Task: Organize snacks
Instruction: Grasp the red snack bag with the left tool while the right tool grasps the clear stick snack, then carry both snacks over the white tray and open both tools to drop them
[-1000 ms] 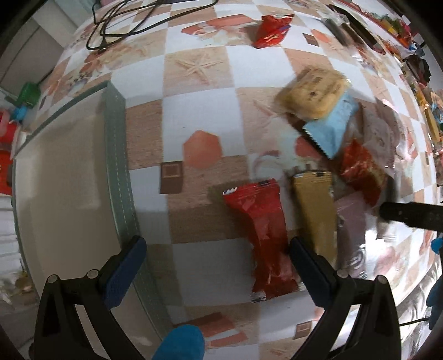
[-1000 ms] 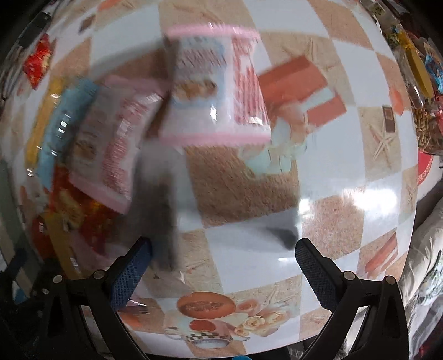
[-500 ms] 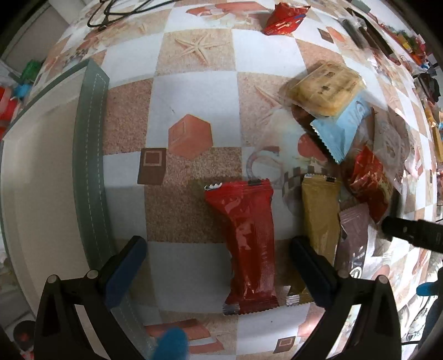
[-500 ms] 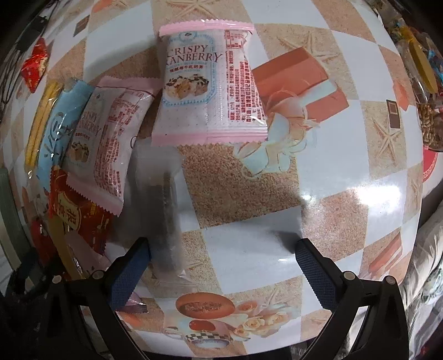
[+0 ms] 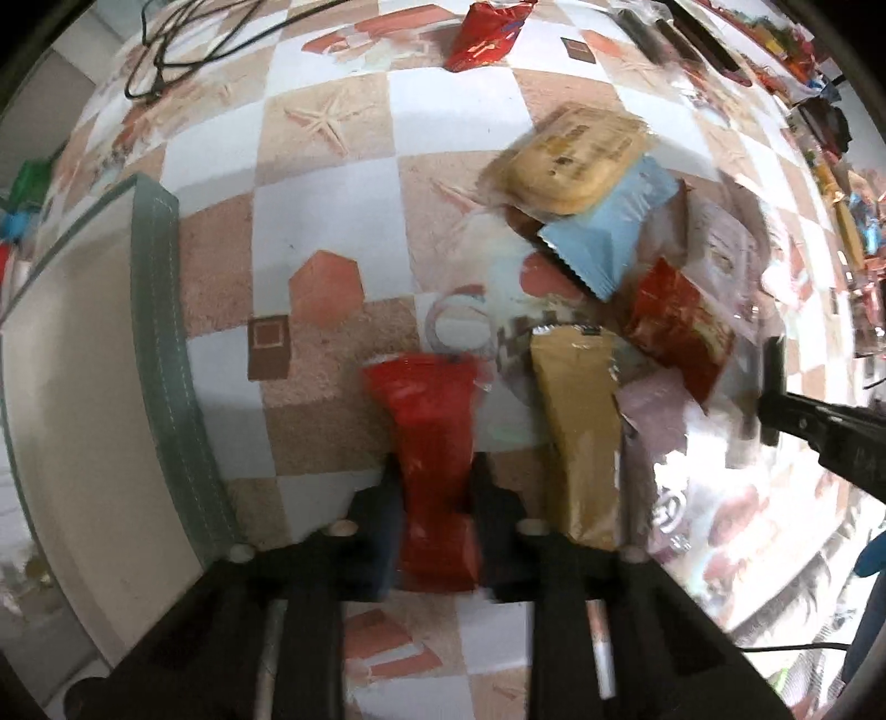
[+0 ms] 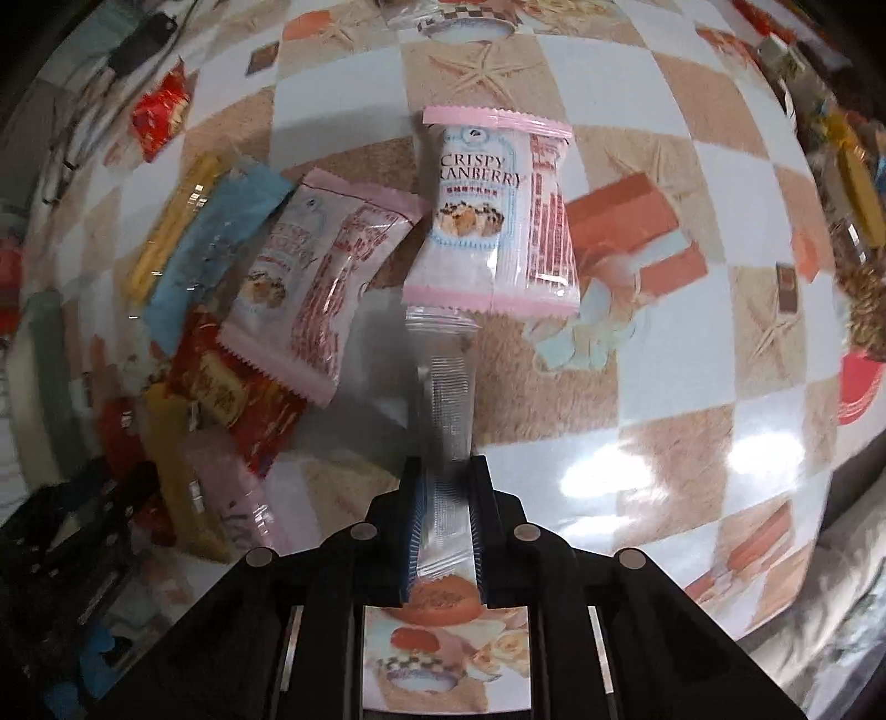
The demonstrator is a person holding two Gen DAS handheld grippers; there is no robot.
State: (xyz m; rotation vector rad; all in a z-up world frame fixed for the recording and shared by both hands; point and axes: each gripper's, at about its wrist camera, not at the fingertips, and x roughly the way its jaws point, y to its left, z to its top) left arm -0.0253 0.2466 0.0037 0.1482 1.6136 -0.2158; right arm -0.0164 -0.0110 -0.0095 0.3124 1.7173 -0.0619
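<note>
The left gripper (image 5: 434,498) was pinched tight on a long red pack (image 5: 434,459). Its two black fingers (image 5: 382,515) pressed the pack's sides near the middle. The red pack lay on the checked table (image 5: 321,183), just to the right of a tray (image 5: 160,354) with a green rim. It was a bit blurry.

Just right of the red pack lay a gold pack (image 5: 581,437). Beside that was a clear pinkish pack (image 5: 653,459). Above them sat a small red bag (image 5: 681,327), a blue pack (image 5: 609,232) and a tan cookie (image 5: 576,160) in clear wrap, all in a heap and touching. Another red bag (image 5: 487,33) lay far off at the top, well apart from the heap. A black wire (image 5: 160,55) curled at the top left.

The right gripper (image 6: 443,515) was squeezed shut on a thin clear pack (image 6: 446,443). The pack stuck out forward between the fingers. Its far end reached up to a pink pack (image 6: 493,210) that said "CRISPY". A second pink pack (image 6: 326,277) lay tilted to the left of that one. Left of it were the blue pack (image 6: 210,243) and a yellow stick (image 6: 171,221).
</note>
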